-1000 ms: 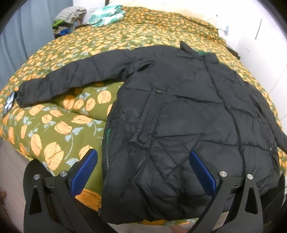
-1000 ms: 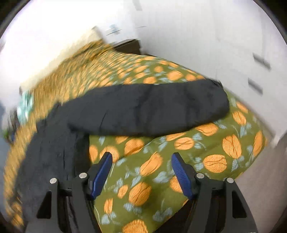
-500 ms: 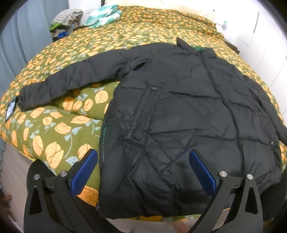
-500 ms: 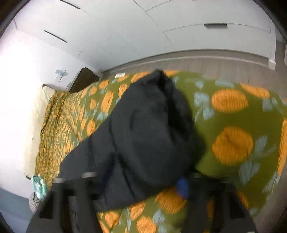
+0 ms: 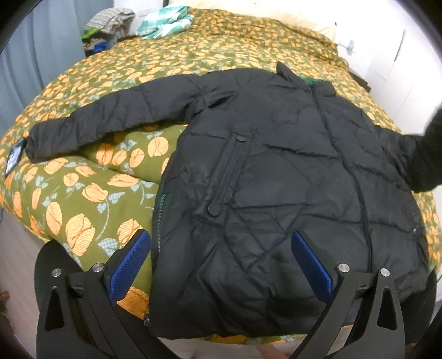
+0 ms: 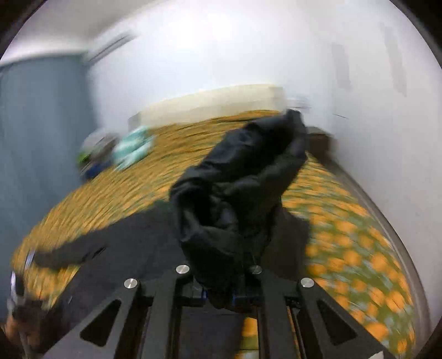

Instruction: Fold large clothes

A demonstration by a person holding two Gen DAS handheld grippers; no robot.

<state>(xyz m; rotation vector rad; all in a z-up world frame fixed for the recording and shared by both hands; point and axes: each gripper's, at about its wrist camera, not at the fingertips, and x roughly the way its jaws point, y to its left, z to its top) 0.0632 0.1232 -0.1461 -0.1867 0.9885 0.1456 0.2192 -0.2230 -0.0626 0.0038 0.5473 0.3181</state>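
**Right gripper clamps a jacket sleeve while the left gripper hangs open over the hem**

A black quilted puffer jacket (image 5: 276, 176) lies front up on a bed covered by an olive quilt printed with orange flowers (image 5: 83, 198). In the left wrist view it fills the centre and right of the frame, collar toward the top, hem at the near edge of the bed. One sleeve (image 5: 105, 127) stretches flat toward the left edge of the frame, its cuff beside a small dark tag.

The left gripper (image 5: 221, 259) stands at the bottom of that frame with its blue-padded fingers (image 5: 129, 262) spread wide, nothing between them, hovering above the jacket's lower left corner.

In the right wrist view, which is badly blurred, the right gripper (image 6: 218, 295) has just closed fully on the jacket's other sleeve (image 6: 237, 193). The bunched black fabric rises out of the closed jaws toward the centre of the frame, lifted off the quilt. That raised sleeve shows as a dark blur at the right edge of the left wrist view.

A heap of green-and-white checked cloth (image 5: 165, 22) sits at the upper left.
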